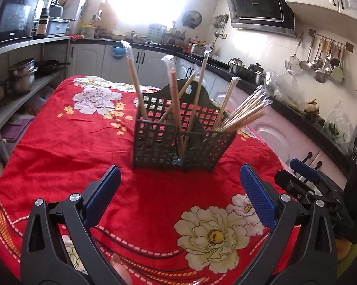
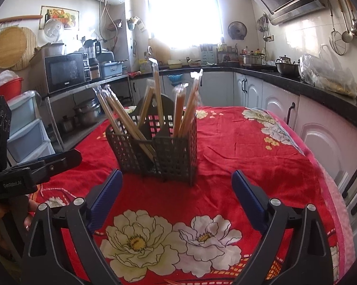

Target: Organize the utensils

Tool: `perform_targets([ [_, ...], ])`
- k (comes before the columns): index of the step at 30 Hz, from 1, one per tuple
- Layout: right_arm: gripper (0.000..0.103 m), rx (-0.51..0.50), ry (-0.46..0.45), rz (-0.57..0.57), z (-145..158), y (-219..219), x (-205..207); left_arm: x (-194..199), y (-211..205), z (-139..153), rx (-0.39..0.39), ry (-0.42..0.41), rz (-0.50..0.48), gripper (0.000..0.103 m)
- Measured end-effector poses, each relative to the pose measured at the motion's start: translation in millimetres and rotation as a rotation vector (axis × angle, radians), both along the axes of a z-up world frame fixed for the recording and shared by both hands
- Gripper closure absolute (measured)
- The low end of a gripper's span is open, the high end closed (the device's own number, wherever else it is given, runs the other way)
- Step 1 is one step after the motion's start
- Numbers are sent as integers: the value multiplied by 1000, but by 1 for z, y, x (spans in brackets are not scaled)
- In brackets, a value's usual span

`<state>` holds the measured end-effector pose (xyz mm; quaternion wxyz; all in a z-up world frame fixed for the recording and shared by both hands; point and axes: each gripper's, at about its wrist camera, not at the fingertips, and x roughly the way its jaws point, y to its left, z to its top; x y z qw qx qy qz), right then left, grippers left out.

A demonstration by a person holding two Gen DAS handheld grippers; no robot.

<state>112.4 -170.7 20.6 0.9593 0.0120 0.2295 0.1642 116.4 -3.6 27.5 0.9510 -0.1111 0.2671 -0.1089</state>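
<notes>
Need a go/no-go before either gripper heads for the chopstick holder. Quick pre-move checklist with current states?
1. Left gripper open, nothing between the jaws: ok.
2. Right gripper open, nothing between the jaws: ok.
3. Holder upright on the red tablecloth: ok.
4. Wrapped chopsticks all inside the holder: ok for those in view; they lean at mixed angles, with a bundle in one compartment and singles in the others.
5. Loose utensils left on the cloth: none in view; the near edge is hidden behind the grippers, so cannot tell.
6. Clear path from both grippers to the holder: ok; only bare cloth lies between.
</notes>
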Motion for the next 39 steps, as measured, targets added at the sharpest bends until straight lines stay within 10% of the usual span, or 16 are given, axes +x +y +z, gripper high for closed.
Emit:
perform_targets([
  [39,6,44,-185,-55,-33,1,-25,-21,0,-34,87,-168,77,11],
])
